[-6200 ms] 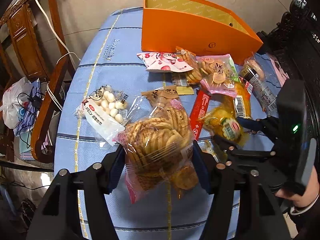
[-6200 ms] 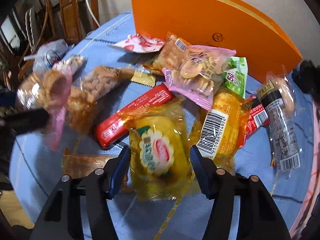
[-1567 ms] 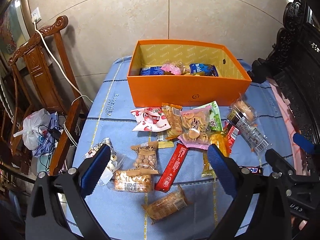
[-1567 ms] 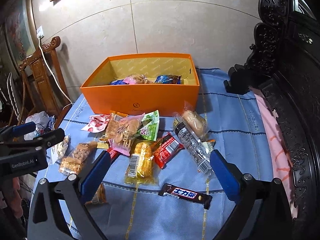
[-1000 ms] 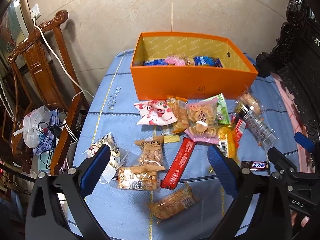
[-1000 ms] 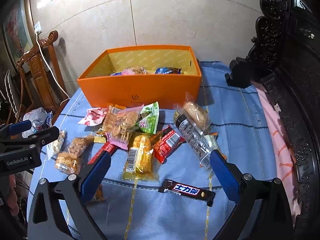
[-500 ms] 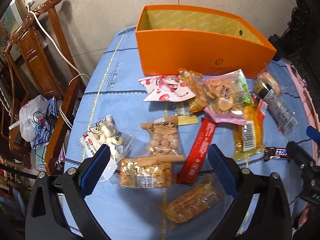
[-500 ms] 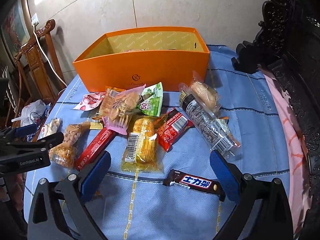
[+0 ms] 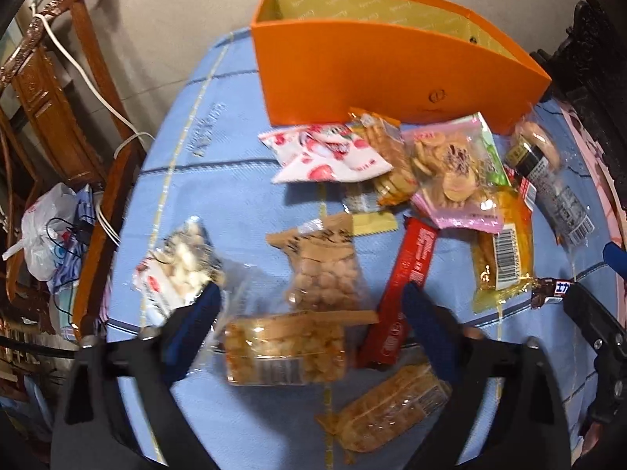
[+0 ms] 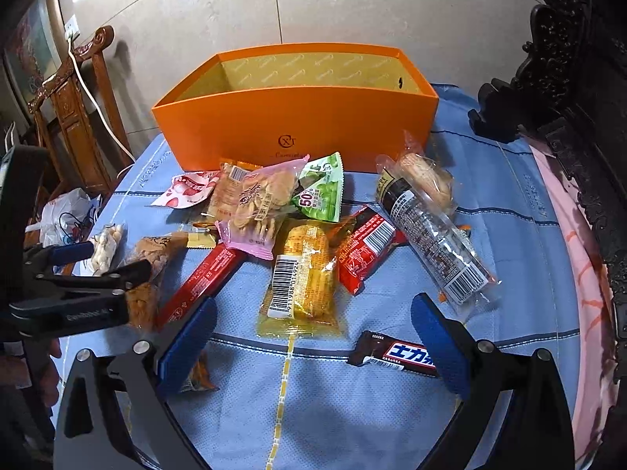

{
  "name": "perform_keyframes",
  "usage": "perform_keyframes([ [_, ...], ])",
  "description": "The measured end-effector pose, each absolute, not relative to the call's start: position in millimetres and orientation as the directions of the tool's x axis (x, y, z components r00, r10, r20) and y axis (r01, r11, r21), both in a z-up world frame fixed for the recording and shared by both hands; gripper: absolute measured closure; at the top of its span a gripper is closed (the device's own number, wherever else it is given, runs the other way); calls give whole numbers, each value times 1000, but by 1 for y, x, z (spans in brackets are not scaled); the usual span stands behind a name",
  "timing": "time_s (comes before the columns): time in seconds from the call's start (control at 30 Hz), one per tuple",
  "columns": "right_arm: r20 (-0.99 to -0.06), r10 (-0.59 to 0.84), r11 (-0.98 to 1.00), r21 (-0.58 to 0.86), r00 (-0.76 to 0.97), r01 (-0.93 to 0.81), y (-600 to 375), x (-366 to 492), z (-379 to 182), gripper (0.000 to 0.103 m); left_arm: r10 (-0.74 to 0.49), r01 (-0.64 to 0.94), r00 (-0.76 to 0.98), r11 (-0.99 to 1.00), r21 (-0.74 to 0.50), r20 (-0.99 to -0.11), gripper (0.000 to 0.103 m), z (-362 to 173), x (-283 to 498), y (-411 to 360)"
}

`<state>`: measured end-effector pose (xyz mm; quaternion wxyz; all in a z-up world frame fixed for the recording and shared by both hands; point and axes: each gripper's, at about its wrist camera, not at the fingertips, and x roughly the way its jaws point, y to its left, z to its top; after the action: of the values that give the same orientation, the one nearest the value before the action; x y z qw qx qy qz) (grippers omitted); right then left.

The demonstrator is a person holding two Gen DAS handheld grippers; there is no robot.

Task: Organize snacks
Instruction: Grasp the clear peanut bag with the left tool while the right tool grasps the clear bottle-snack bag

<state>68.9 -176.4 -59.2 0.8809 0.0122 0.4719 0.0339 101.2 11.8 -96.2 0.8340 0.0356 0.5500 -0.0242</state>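
Below the orange box (image 10: 294, 125), loose snack packs lie spread over the blue tablecloth (image 10: 352, 411).

Low in the left view, the left gripper (image 9: 309, 325) gapes wide around a clear cracker bag (image 9: 286, 348). The right gripper (image 10: 313, 329) spreads wide too, with a yellow cake pack (image 10: 305, 274) above and a chocolate bar (image 10: 395, 352) by its right finger.

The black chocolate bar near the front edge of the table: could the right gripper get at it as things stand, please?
Probably yes. The right gripper is open and the black chocolate bar lies flat on the blue tablecloth by its right finger, with nothing on top.
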Motion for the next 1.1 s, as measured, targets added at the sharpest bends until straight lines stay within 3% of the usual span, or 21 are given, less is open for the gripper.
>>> perform_keyframes([
  [0.03,-831,71,997,57,551,-43,-177,70,-59,3,-7,84,372,996,26,-928,31,-102,103,9],
  [0.3,-836,71,997,56,544,-44,-178,73,-60,3,-4,46,329,999,12,-944,31,-126,109,11],
  [0.37,-836,71,997,52,544,-51,-176,73,-61,3,0,34,327,999,12,-945,40,-130,110,14],
  [0.47,-837,71,997,46,543,-60,-174,74,-61,3,-10,35,338,999,2,-941,44,-127,109,17],
  [0.5,-836,73,997,47,544,-61,-174,75,-61,3,-10,34,343,999,1,-939,59,-126,108,18],
  [0.53,-835,75,997,50,546,-62,-174,75,-60,3,-16,38,347,999,-3,-938,67,-123,107,19],
  [1.1,-831,32,999,20,556,-28,-197,78,-56,3,-28,42,458,999,-10,-889,69,-61,88,13],
])
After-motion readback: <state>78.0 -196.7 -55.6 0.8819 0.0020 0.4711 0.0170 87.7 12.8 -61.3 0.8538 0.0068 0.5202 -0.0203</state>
